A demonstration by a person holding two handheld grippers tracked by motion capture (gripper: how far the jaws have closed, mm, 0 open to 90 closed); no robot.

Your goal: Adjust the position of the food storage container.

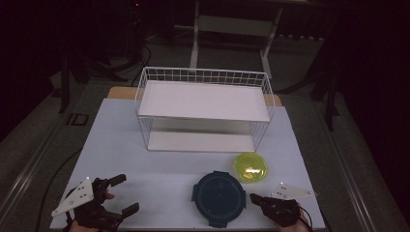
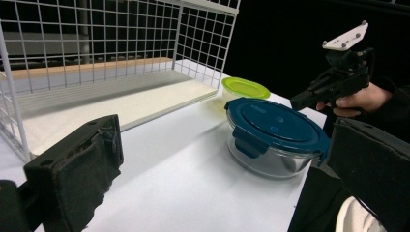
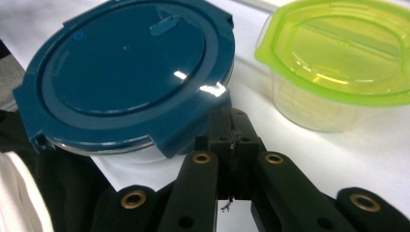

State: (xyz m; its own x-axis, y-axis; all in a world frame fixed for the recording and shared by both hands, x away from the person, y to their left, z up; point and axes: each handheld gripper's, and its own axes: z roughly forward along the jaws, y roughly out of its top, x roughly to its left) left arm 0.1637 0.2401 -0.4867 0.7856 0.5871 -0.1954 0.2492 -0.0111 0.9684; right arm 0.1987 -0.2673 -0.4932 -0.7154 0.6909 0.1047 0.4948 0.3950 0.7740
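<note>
Nearest the person, the right gripper point(image 3: 231, 126) has its two black jaws pressed flat together with nothing between them, the tips just at the edge of the blue-lidded glass container point(image 3: 128, 72), beside one of its lid's locking tabs. Closed like this, the jaws make a narrow point, which probably suits poking or prying at a tab better than grasping the round bowl. From above, this gripper point(image 1: 255, 198) sits at the container's right side point(image 1: 218, 197), close to the table's near edge.

The left gripper point(image 1: 124, 193) rests well apart at the near left of the white table point(image 1: 145, 159), its padded jaws spread wide and empty, pointed toward the container as if waiting to steady it.

Just beyond the blue-lidded container, close beside it, stands a smaller clear tub with a yellow-green lid point(image 1: 250, 167), closed and untouched.

Farther back, a white wire shelf rack point(image 1: 205, 108) with two flat boards stands across the middle of the table, both levels bare, a likely place for the containers to be stored.
</note>
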